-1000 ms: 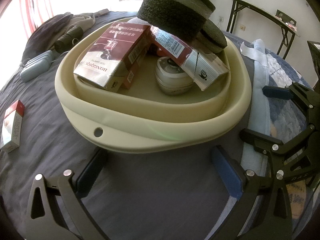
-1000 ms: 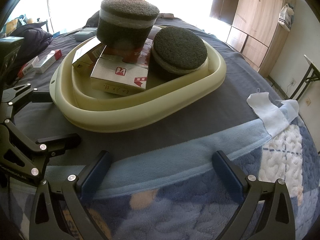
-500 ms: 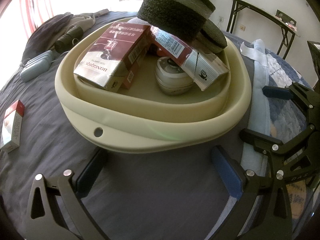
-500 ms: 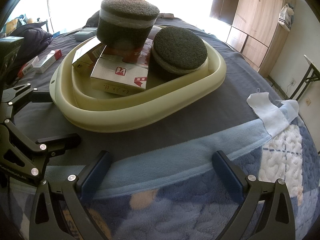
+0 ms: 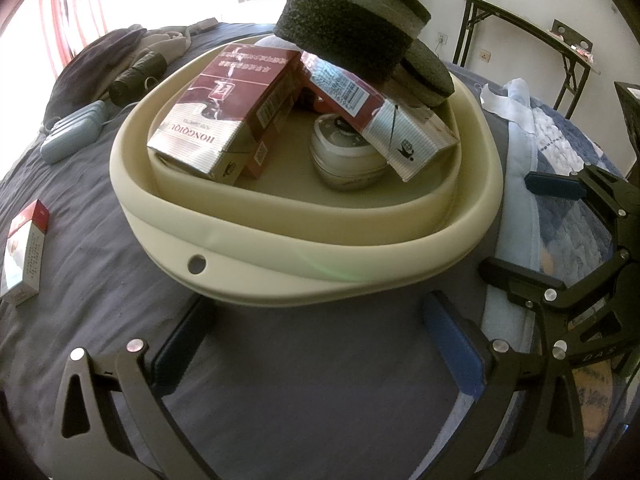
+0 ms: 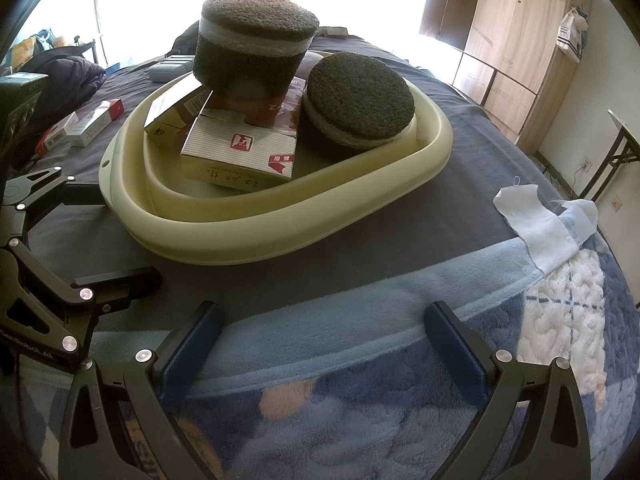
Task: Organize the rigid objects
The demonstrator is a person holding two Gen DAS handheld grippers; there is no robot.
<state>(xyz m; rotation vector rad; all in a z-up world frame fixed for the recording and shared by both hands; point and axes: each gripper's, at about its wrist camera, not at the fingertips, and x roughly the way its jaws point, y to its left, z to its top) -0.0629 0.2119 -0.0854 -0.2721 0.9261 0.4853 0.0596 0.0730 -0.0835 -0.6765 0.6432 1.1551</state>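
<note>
On the bed, just ahead of both tools, sits the cream basin, and nearly everything you are sorting already lies in it. Your left tool hovers over the grey sheet with its jaws spread wide and nothing between them; your right tool does the same over the blue blanket, wide apart and empty — both look parked back from the basin, probably so they stay clear of the pile.

Inside, the red-and-white boxes lean on one another rather than lying flat, likely because the basin is crowded. A thick round sponge perches on top of the boxes, and a flatter round sponge leans against the far rim. That top sponge looks poorly seated, so a nudge could tip it. A small white jar stands on the basin floor, half tucked under a tilted box.

One loose box is on the sheet to your left, well apart from the basin, and the right view shows more loose boxes there — I'd judge these are what remains.

The jar's label is too blurred to read, and whatever lies beneath the stacked boxes is hidden. The dark bundle and pale blue case beyond the basin are hard to identify.
</note>
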